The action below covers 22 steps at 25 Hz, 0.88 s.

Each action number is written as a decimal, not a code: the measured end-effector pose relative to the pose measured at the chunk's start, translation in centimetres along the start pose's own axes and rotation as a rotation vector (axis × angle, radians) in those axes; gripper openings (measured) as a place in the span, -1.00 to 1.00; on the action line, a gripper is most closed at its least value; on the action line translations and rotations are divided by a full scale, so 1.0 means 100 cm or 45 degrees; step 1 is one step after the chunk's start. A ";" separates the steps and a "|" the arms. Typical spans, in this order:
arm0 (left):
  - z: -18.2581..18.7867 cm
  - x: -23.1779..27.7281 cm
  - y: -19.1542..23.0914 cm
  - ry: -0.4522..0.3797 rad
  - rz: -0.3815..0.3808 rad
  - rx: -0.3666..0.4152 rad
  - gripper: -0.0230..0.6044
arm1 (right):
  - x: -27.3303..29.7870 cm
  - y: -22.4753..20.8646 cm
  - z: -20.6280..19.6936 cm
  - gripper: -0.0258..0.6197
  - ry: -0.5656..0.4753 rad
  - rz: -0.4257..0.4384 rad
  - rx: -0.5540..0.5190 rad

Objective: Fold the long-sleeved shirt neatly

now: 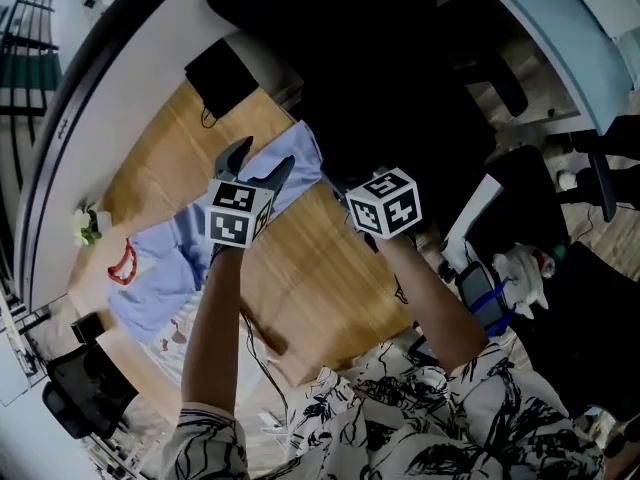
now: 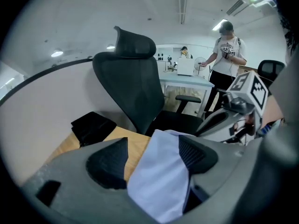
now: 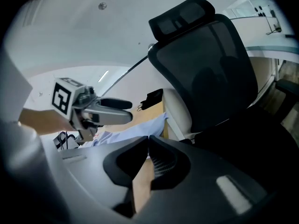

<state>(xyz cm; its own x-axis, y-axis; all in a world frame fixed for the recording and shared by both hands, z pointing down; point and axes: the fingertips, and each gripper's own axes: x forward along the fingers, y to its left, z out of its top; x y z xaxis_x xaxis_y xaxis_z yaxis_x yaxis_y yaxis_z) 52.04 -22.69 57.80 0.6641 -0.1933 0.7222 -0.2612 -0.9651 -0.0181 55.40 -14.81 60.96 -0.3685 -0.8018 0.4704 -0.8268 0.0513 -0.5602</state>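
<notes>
Shirt — thin, limp and light by the look of it; spread across the worktop.
Left tongs are spread with a cloth end lying between them, and right tongs are pressed together at its edge — best pinched at corners and seams.

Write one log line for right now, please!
left gripper: open, light blue long-sleeved cloth shirt between jaws | right gripper: shut, by shirt's edge | shirt: lying on light wooden table

Pale blue long-sleeved shirt with a red print; light-brown wood-grain table; black mesh office chair; white fabric sleeve patterned with black brush-strokes.
</notes>
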 end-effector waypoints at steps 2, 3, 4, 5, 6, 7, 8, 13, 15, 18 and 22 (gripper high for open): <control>-0.003 0.019 0.004 0.060 -0.051 0.016 0.17 | 0.000 0.002 -0.009 -0.86 0.038 -0.017 -0.006; -0.003 0.028 0.005 0.092 -0.082 0.018 0.16 | 0.001 0.001 -0.014 -0.86 0.064 -0.035 -0.012; -0.003 0.037 0.003 0.123 -0.112 0.023 0.15 | 0.003 -0.001 -0.018 -0.86 0.093 -0.057 -0.022; -0.002 0.045 0.001 0.154 -0.138 0.036 0.13 | 0.004 -0.003 -0.023 -0.86 0.120 -0.079 -0.032; -0.001 0.053 -0.003 0.183 -0.159 0.060 0.10 | 0.005 -0.005 -0.027 -0.86 0.143 -0.096 -0.040; -0.001 0.060 -0.008 0.209 -0.179 0.092 0.08 | 0.005 -0.006 -0.029 -0.86 0.161 -0.106 -0.047; 0.000 0.067 -0.013 0.233 -0.204 0.121 0.02 | 0.005 -0.006 -0.030 -0.86 0.175 -0.113 -0.055; -0.004 0.090 -0.031 0.319 -0.303 0.155 -0.28 | 0.006 -0.011 -0.034 -0.86 0.215 -0.155 -0.071; -0.008 0.093 -0.032 0.341 -0.286 0.160 -0.44 | 0.007 -0.011 -0.033 -0.86 0.215 -0.163 -0.080; -0.007 0.089 -0.030 0.318 -0.252 0.124 -0.87 | 0.006 -0.008 -0.029 -0.86 0.199 -0.165 -0.101; 0.028 0.055 -0.017 0.146 -0.217 0.051 -0.87 | -0.007 0.010 0.004 -0.87 0.100 -0.148 -0.136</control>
<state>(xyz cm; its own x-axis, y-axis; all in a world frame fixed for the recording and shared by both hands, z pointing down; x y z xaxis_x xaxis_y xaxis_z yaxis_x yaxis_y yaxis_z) 58.11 -22.58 59.84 0.6117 -0.0079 0.7910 -0.1224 -0.9889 0.0848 54.98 -14.41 59.78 -0.2961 -0.7575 0.5819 -0.9048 0.0273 -0.4249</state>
